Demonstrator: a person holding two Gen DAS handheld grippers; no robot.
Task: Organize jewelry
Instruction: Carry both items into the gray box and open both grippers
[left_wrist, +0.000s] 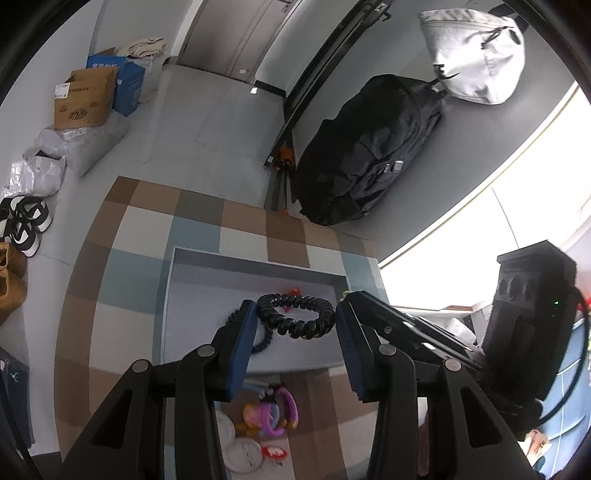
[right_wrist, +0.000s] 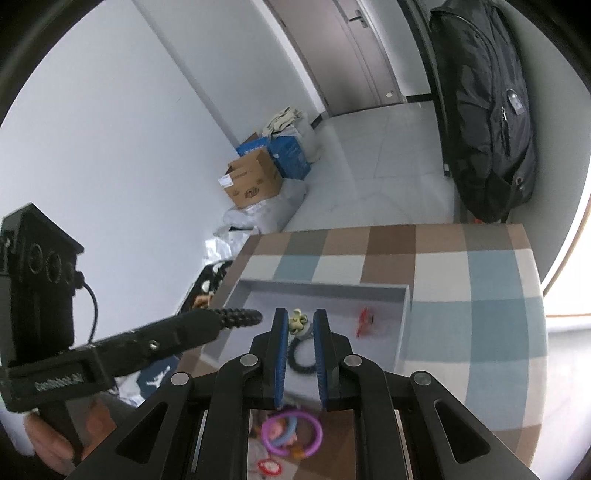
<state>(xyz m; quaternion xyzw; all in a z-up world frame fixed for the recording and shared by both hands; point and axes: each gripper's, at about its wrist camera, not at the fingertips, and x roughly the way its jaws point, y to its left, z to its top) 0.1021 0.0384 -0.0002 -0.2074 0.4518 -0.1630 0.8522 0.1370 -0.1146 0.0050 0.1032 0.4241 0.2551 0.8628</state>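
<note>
Between the spread pads of the left gripper (left_wrist: 295, 314), a black coiled hair tie (left_wrist: 295, 315) hangs over the grey tray (left_wrist: 258, 258), untouched on either side. Ahead of the right gripper (right_wrist: 298, 317), jaws narrowly parted and empty, lie a pale flower piece (right_wrist: 297, 319) and a red item (right_wrist: 365, 319).

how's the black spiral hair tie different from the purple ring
The black spiral hair tie is a coiled, ridged loop hanging between the open left tool fingers over the grey tray. The purple ring is smooth, lying on the checkered cloth outside the tray. Both are round loops.
</note>
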